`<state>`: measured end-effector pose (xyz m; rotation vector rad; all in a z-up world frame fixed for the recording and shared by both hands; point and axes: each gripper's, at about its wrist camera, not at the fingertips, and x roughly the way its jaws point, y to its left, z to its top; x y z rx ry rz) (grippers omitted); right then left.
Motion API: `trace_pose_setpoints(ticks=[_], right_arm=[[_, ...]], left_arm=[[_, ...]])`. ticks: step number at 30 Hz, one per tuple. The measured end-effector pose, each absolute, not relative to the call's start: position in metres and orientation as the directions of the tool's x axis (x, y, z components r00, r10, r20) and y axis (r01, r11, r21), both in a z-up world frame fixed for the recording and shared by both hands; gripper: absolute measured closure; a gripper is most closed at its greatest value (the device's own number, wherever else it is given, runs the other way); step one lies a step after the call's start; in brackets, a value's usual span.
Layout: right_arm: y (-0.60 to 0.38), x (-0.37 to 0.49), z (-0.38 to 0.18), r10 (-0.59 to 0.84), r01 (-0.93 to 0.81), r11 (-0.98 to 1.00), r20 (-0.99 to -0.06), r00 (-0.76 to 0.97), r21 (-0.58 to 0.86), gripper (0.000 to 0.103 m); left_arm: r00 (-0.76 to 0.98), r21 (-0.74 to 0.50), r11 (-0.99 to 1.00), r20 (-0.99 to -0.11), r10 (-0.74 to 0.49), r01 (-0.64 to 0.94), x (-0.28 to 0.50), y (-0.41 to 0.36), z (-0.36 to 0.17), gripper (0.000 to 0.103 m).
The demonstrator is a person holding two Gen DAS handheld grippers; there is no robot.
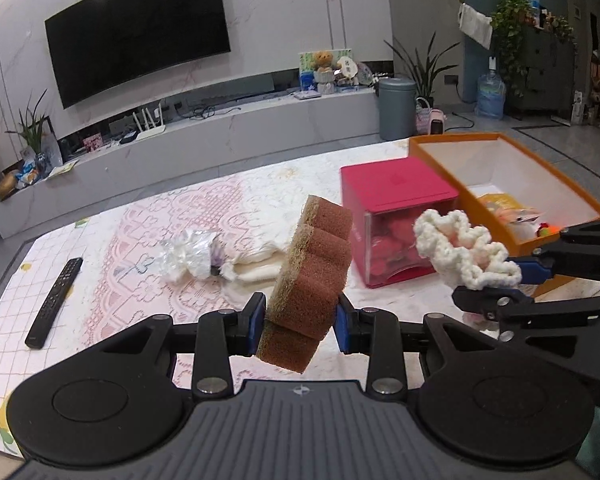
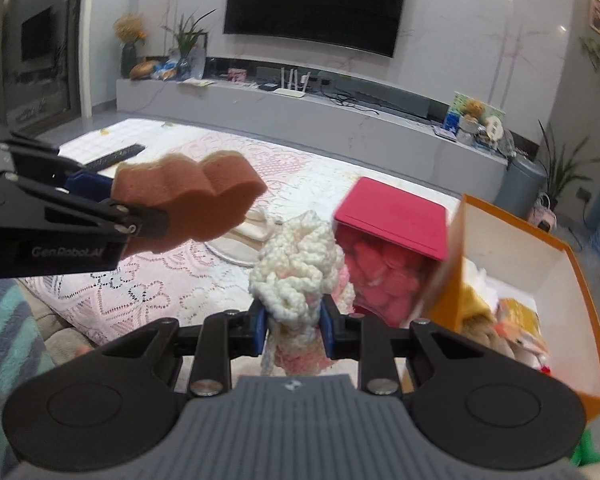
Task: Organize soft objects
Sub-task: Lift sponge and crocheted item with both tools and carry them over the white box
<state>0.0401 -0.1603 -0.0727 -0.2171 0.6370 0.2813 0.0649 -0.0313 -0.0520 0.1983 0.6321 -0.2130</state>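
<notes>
While clamped in the left gripper at lower centre of the left wrist view, brown sponge tilted above the lace-covered table. Right gripper pinched on the white crocheted piece, lower centre of its view. Orange box open-topped at right edge, just beside the red-lidded box. Bare cloth at left, between sponge and remote
</notes>
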Motion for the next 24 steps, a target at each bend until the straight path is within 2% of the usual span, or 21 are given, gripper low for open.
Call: trace_pose_setpoints(ticks=[10,17,24], right_arm=[[-0.23,0.019,-0.056,0.186,-0.223,0.975,-0.61,0.77,0.015,0.078],[-0.277,0.015,-0.038,0.198,-0.167,0.98,-0.571,0.796,0.106,0.078],[-0.319,0.028,-0.025,0.156,-0.118,0.988,-0.557,0.816,0.103,0.078]], left_arm=[[0.771,0.039,0.942,-0.587,-0.249,0.334,0.062,-0.078,-0.034,0.064],[0.753,0.0,0.922,-0.576,-0.317,0.388,0.068,-0.112,-0.029,0.064],[0.747,0.05,0.891,-0.567,-0.347,0.452,0.082,-0.157,-0.025,0.064]])
